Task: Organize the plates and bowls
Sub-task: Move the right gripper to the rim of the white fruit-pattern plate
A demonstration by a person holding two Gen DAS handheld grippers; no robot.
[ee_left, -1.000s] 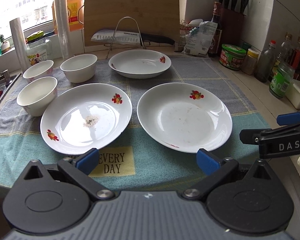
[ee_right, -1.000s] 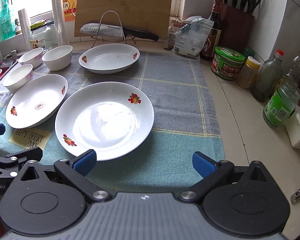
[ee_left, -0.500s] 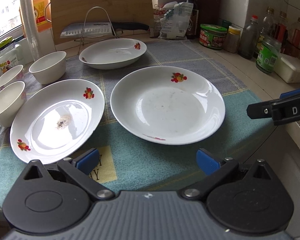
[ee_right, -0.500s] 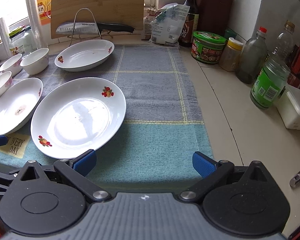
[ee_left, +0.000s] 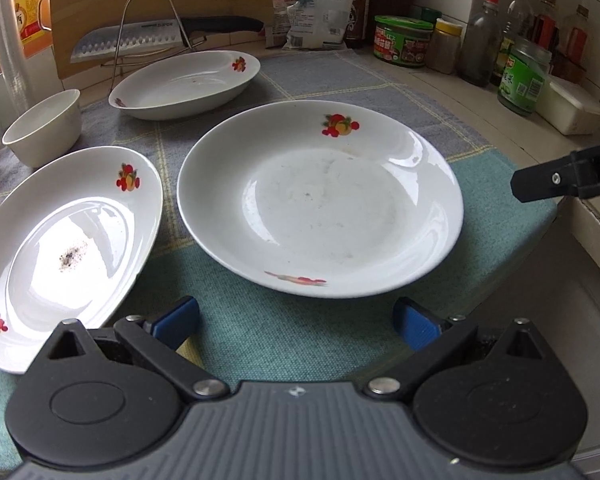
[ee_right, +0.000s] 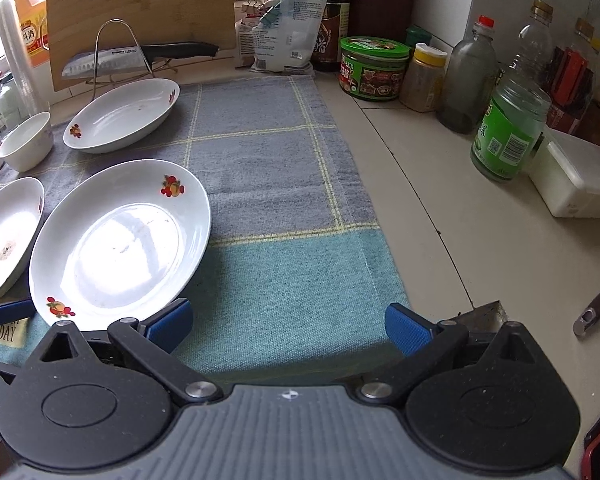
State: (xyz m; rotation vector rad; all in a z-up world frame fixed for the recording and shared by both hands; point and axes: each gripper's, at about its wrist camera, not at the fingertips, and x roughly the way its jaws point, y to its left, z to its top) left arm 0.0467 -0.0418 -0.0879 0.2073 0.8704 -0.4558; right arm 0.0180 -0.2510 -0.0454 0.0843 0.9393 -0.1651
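Three white plates with fruit prints lie on a grey-green cloth. The nearest plate [ee_left: 320,200] [ee_right: 120,240] sits just ahead of my left gripper [ee_left: 296,322], which is open and empty. A second plate [ee_left: 60,248] [ee_right: 8,236] lies to its left, with dark specks in its middle. The third plate [ee_left: 184,82] [ee_right: 124,114] is farther back. A white bowl [ee_left: 46,126] [ee_right: 26,140] stands at the left, with more bowls cut off by the edge. My right gripper [ee_right: 288,326] is open over the cloth's front right corner, empty, and shows in the left wrist view as a black finger [ee_left: 564,174].
A knife [ee_left: 160,36] rests on a wire rack before a wooden cutting board [ee_right: 140,12]. Jars, bottles and a green tin [ee_right: 374,68] line the right wall. A green-labelled bottle [ee_right: 508,132] and a white box [ee_right: 576,182] stand on the bare counter at right.
Both grippers have moved forward and to the right; the plates now look larger and sit further left. Nothing was grasped, and the jaws stay open.
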